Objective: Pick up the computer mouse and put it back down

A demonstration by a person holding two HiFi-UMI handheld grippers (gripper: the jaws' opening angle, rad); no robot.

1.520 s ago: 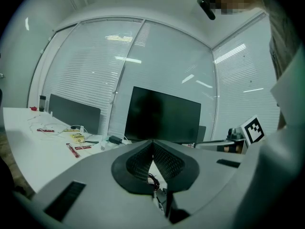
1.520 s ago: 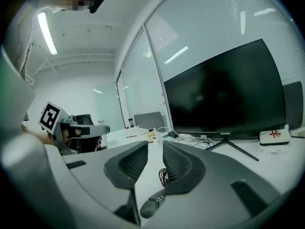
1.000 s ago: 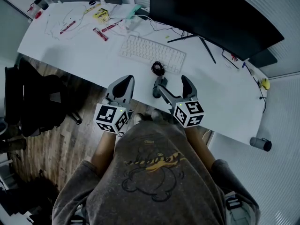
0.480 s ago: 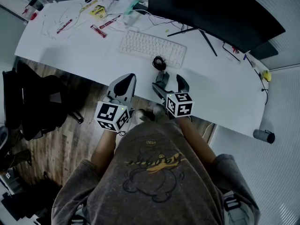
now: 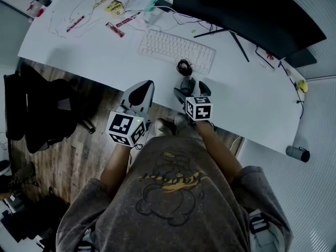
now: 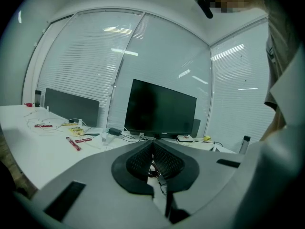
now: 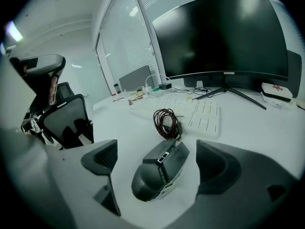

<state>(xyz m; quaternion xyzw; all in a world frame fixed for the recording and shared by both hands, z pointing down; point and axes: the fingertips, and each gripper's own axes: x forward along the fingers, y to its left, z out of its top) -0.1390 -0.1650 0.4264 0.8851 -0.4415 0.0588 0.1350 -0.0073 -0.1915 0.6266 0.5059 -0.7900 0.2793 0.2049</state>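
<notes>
Writing: small pale lettering is seen on the lower bezel of the black curved monitor [image 7: 219, 37], beyond the jaw tips; it appears to read "coocaa", though not with certainty. No other print can be read. Black-and-white square markers are carried on each claw's cube.

Right claw [image 7: 158, 154]: jaws are held wide apart and have just been closing a little. The dark grey angular computer mouse [image 7: 157, 173] is found between them, resting on the white desk [image 7: 267, 132]. Neither pad is pressed on it, and a gap is seen on each side. The mouse's nose is pointed away from the claw and slightly towards the right jaw.

Just past the mouse's nose, ahead of the claw, a coiled dark red braided cable [image 7: 167, 123] is noted. Beyond that lies a white keyboard [image 7: 202, 113].

Left claw [image 6: 153, 151]: jaws are brought together with nothing between the pads. It is held off the desk's near edge, to the left of the right claw, well apart from the mouse.
</notes>
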